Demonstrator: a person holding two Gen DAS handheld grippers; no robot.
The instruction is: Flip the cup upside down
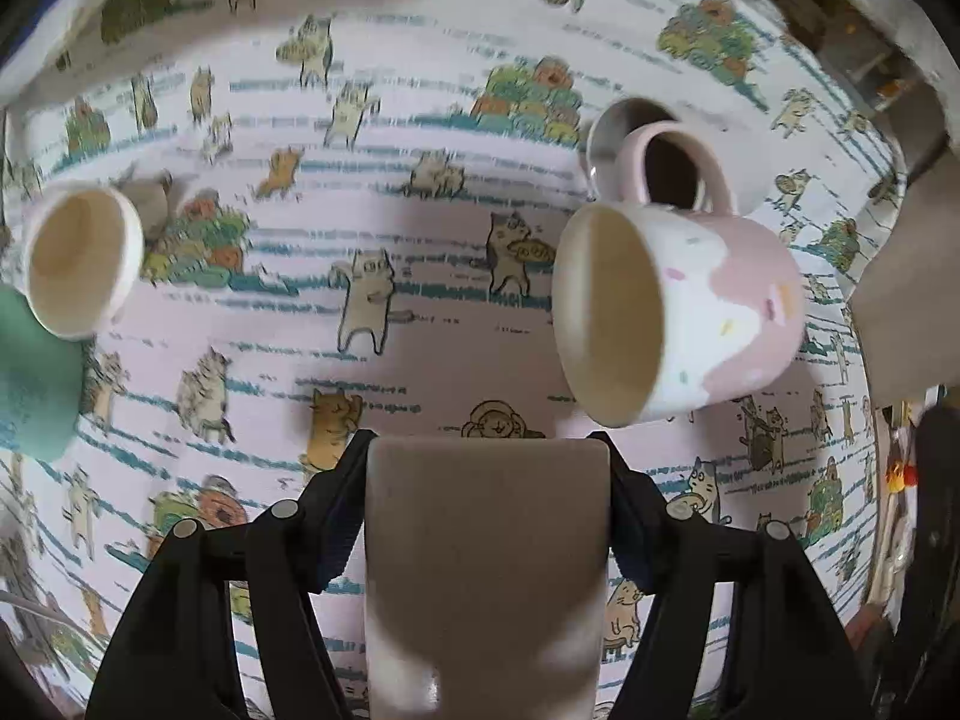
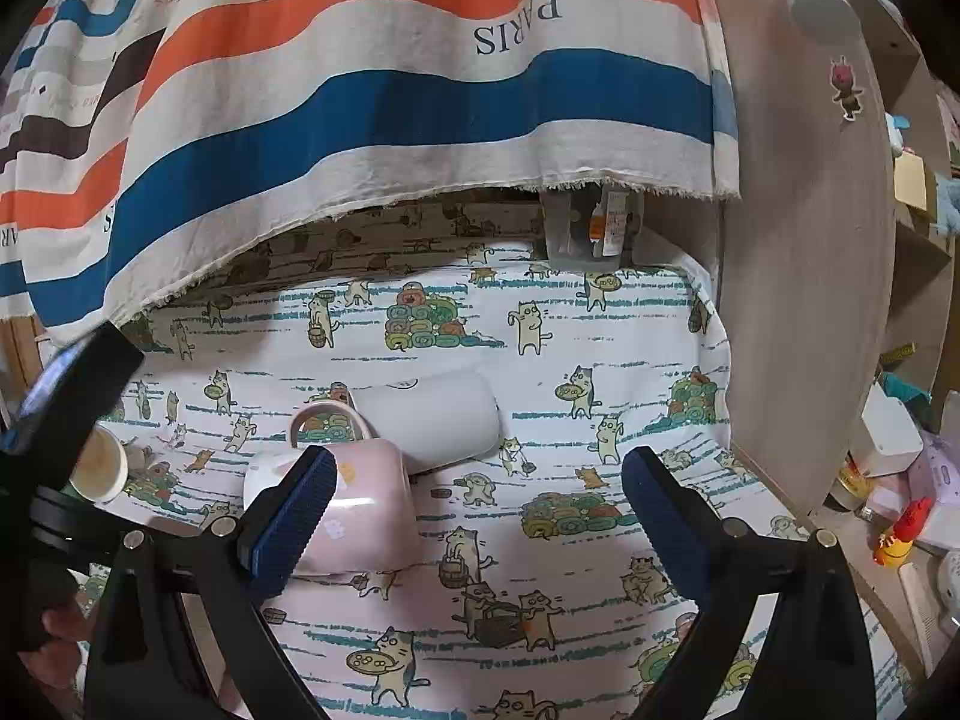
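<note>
My left gripper (image 1: 487,444) is shut on a plain white cup (image 1: 486,564), held above the table with its flat end pointing away from the camera. A pink and white mug (image 1: 708,306) lies on its side just ahead and to the right, its opening facing left; it also shows in the right wrist view (image 2: 360,504). A small cream cup (image 1: 78,258) lies on its side at the far left, also visible in the right wrist view (image 2: 102,468). My right gripper (image 2: 474,504) is open and empty, above the cloth to the right of the mug. A white cup (image 2: 432,420) lies beyond the mug.
The table is covered by a cat-print cloth (image 2: 600,372). A striped fabric (image 2: 390,90) hangs over the back. A wooden panel (image 2: 804,300) stands at the right, with shelves of small items behind it. A teal object (image 1: 33,372) sits at the left edge.
</note>
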